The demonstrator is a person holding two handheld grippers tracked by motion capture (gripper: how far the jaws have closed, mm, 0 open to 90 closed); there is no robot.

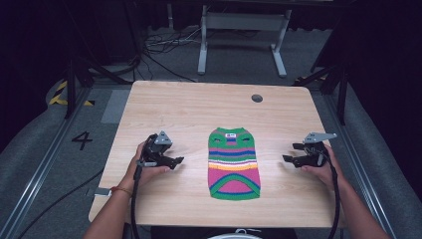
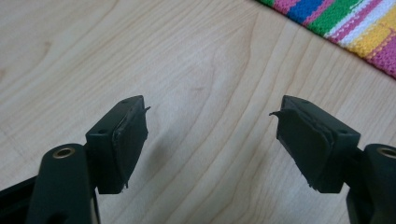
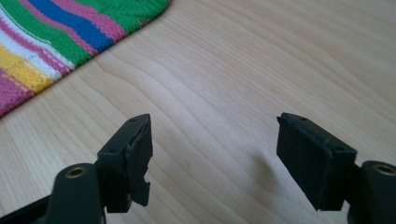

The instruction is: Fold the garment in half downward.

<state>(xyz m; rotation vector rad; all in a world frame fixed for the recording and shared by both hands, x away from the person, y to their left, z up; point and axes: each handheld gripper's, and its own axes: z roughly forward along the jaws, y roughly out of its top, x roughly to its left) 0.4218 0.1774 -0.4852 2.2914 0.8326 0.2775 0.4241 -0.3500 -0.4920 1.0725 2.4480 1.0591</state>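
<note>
My left tongs [image 1: 176,160] and right tongs [image 1: 290,153], both spread with nothing between them, flank the striped knit garment [image 1: 234,164] lying flat on the desk [image 1: 189,107].

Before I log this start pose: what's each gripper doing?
Left gripper: open, holding nothing, bare table between jaws.
Right gripper: open, holding nothing, beside the striped sweater.

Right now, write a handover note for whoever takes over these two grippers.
Left gripper: open, nothing between the jaws, over bare table, left of the sweater.
Right gripper: open, empty, right of the sweater.
Striped sweater: lies flat mid-table between both grippers, neck end away from the person, untouched.
Done: nothing visible yet.
Left: probably grasp the sweater from each side and handle it.
</note>
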